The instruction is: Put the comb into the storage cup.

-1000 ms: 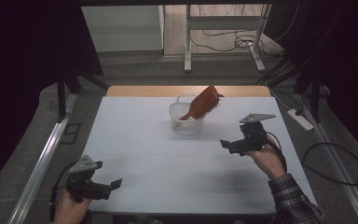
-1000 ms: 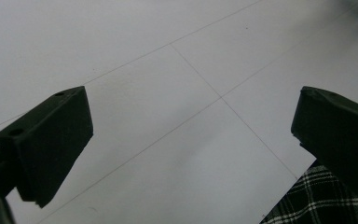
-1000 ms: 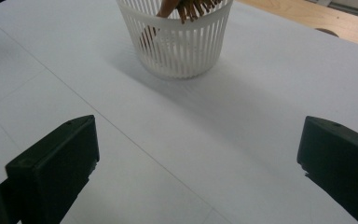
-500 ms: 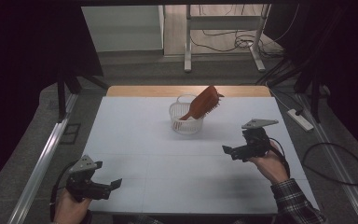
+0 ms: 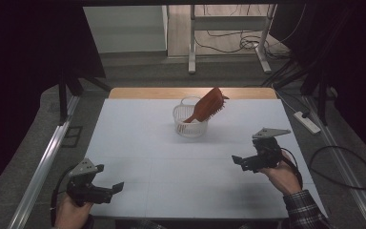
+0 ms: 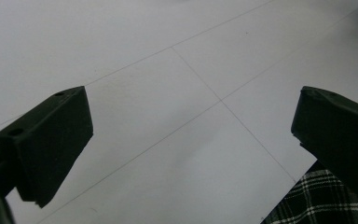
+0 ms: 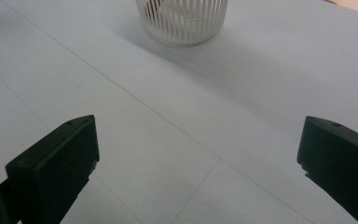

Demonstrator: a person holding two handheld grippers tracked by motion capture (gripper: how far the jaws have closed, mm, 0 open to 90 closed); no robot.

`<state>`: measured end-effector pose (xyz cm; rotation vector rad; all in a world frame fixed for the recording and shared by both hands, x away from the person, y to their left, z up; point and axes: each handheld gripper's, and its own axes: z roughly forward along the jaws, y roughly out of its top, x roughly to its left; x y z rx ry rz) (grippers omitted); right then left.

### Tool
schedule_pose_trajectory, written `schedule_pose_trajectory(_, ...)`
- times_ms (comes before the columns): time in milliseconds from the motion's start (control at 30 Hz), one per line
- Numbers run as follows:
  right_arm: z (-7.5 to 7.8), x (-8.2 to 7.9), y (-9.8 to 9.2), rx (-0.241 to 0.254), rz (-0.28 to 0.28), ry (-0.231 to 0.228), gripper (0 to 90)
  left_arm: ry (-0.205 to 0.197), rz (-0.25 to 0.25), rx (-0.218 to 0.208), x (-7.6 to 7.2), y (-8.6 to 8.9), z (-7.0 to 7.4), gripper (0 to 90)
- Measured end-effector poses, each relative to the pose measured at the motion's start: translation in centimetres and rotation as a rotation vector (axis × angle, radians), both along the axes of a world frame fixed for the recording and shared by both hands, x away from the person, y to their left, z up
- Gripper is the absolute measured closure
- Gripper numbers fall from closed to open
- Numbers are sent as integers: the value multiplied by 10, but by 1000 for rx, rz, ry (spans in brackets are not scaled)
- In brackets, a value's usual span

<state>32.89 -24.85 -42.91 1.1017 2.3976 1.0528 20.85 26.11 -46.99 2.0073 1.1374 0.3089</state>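
No brand, label or writing could be read anywhere. At the lower left of the high view, the left gripper (image 5: 116, 187) sat at the near edge of the white table (image 5: 138, 143), its jaws spread wide with nothing between them, much where it had been a second before. At the lower right, the right gripper (image 5: 238, 160) also stood wide open and empty, and had drawn nearer the table's front edge since the earlier frames. Farther off, at the upper middle, the white slatted basket (image 5: 190, 123) held an orange-brown hairbrush (image 5: 208, 106) propped at a slant, unmoved.
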Motion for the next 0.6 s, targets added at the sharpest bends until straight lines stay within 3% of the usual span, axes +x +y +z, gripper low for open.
schedule_pose_trajectory(600,-7,-20,-16,-37,-21,18,0,-3,15,3,-1,2,0,0)
